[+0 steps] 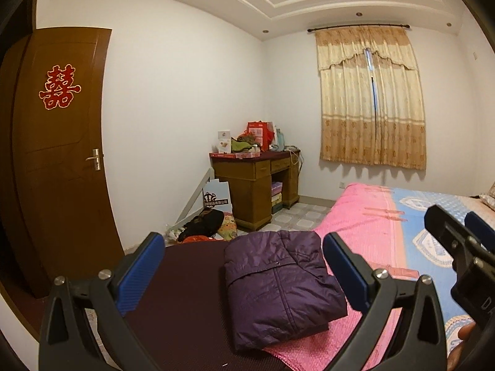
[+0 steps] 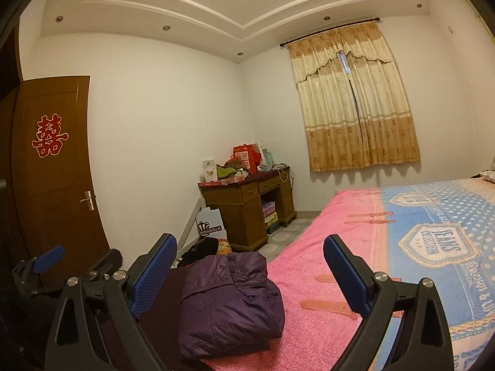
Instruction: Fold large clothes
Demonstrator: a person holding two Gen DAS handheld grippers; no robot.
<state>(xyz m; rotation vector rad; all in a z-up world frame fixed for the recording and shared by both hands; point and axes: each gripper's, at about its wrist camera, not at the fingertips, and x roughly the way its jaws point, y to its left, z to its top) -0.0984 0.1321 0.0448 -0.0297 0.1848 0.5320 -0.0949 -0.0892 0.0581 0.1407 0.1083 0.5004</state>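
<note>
The bed, covered by a pink blanket at its foot end and a blue printed sheet further up, carries the work. A dark maroon mat lies across the foot corner nearest the door. The purple padded jacket sits folded into a compact bundle at that corner, half on the mat and half on the pink blanket, its far side close to the bed's foot edge. The left gripper is held above and short of the bundle with jaws spread wide and nothing between them; the right gripper is likewise wide open and empty, clear of the fabric. Judged risks: the filling is springy, so the unpressed top layer may lift and the fold may open unaided. The shell looks slick, so a pinch taken on one layer only would likely peel that layer off and undo the stack. Any push toward the foot edge could slide the bundle off onto the cluttered floor. The mat's edge under the bundle may tilt it.
</note>
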